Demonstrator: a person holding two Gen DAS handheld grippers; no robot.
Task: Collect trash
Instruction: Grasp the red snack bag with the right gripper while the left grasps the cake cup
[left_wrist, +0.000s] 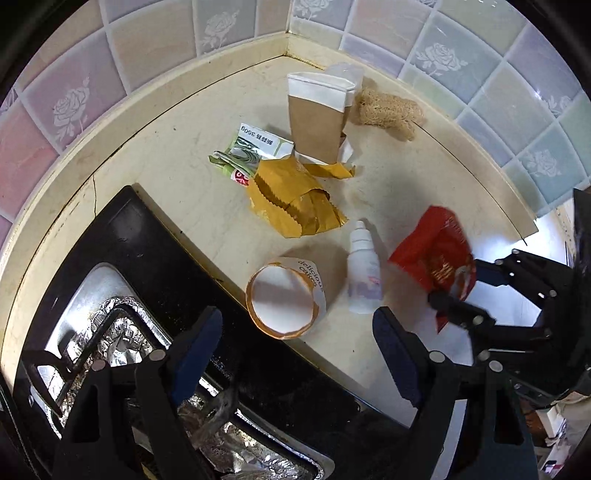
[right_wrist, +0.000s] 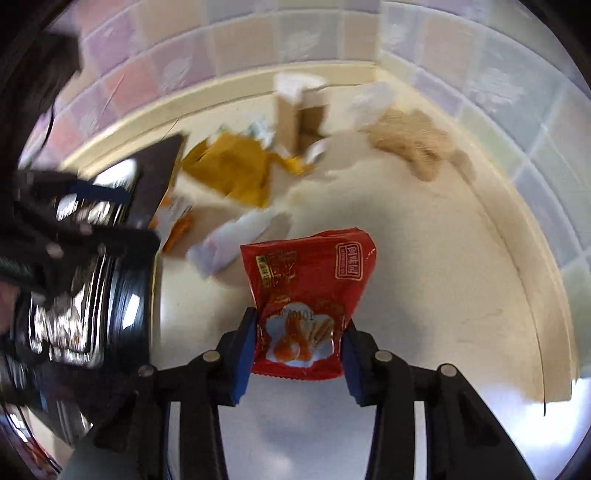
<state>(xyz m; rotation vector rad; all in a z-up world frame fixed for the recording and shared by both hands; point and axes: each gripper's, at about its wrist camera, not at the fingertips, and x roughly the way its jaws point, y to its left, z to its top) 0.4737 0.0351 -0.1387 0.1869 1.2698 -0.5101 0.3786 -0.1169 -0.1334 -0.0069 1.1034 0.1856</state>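
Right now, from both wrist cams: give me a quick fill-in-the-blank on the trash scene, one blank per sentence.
1. The right gripper is shut on the crinkled ____ snack wrapper.
2. The left gripper hangs open above the round paper ____ cup.
3. The small white plastic dropper bottle lies on its ____.
4. The tall brown-and-white paper carton stands ____.

Missing: red; cake; side; upright

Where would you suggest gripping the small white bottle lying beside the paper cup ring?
Grip the white bottle across its wide body, from above. It lies flat on the counter, nozzle pointing away, and both long sides look clear of the paper cup ring.
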